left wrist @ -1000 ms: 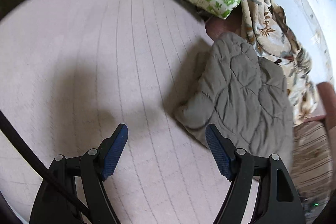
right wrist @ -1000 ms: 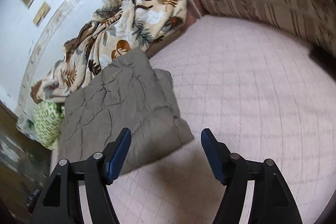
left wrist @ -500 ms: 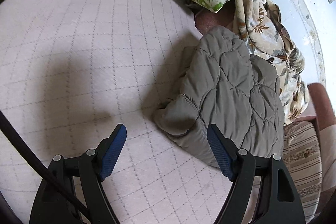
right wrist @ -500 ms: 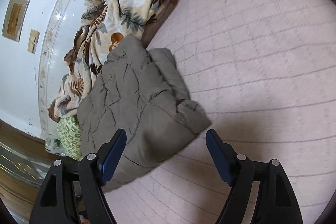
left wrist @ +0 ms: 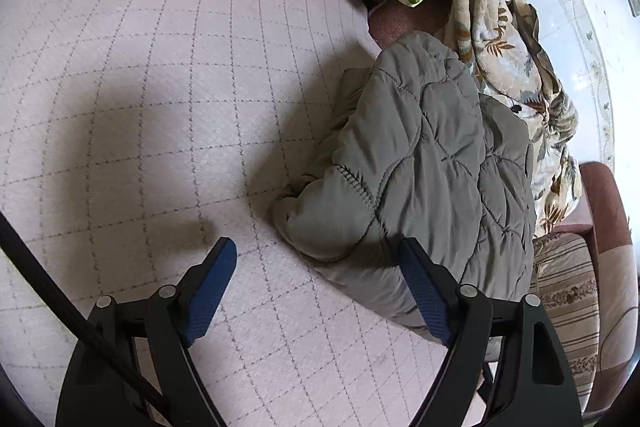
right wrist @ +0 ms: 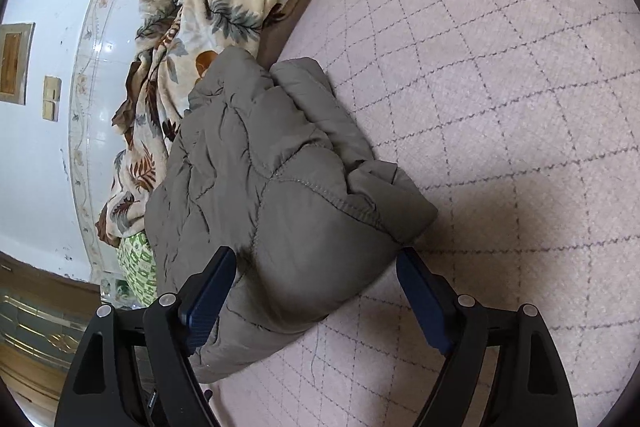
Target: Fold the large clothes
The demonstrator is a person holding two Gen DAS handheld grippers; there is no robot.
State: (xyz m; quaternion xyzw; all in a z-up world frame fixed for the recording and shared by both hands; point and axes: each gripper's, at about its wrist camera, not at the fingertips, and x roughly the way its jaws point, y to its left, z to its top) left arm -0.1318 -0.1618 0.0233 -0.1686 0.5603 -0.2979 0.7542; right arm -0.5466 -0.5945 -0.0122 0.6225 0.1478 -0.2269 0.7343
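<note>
Ahead of my 2 opening, empty grippers, left gripper [left wrist: 316, 259] and right gripper [right wrist: 316, 263], the folded jacket [right wrist: 280, 195] lies nearer right.

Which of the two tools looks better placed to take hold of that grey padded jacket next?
Probably the right tool: its opening jaws frame the near edge of the grey jacket. The left tool, jaws also opening, is mostly over the pink blanket, with only one finger against the jacket.
</note>
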